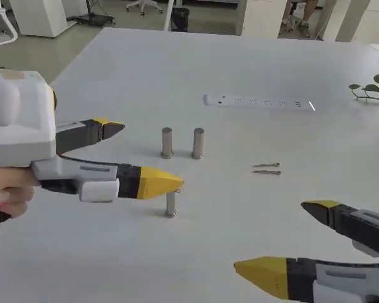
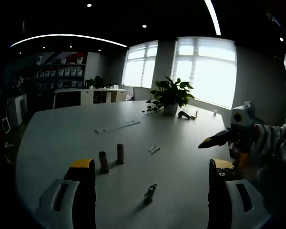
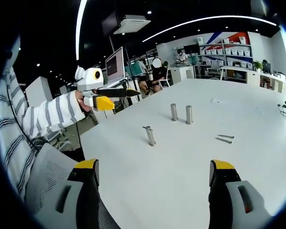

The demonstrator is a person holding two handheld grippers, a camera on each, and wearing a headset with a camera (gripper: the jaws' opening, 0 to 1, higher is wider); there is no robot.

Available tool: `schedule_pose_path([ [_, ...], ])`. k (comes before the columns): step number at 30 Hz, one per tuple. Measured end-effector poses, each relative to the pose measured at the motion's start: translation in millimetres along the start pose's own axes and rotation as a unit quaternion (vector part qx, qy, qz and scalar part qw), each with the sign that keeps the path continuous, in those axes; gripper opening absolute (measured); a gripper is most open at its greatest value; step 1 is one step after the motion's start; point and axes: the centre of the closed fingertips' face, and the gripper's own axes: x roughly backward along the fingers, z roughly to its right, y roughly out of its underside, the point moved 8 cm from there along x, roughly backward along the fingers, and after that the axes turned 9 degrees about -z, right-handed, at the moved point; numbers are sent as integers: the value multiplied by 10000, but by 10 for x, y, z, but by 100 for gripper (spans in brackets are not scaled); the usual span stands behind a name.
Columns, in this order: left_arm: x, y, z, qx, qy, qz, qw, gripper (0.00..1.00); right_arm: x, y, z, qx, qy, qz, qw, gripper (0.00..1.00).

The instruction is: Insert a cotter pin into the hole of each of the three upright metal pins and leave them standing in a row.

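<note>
Jaws wide, left gripper (image 1: 153,154), right gripper (image 1: 269,235), metal pins (image 1: 198,143) between

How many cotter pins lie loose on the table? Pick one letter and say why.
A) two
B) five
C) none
A: two cotter pins lie side by side, flat on the bare table. In the head view they are off to the right of the back pair of upright metal pins.
</note>
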Motion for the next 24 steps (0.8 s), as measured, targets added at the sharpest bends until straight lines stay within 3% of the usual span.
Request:
schedule_pose_path([
  [10, -167, -125, -239, -59, -163, -18, 9998, 99, 32, -10, 40, 43, 64, -81, 9999, 94],
  [24, -365, -129, -500, 221, -194, -69, 9995, 92, 61, -36, 120, 50, 137, -150, 9998, 94],
])
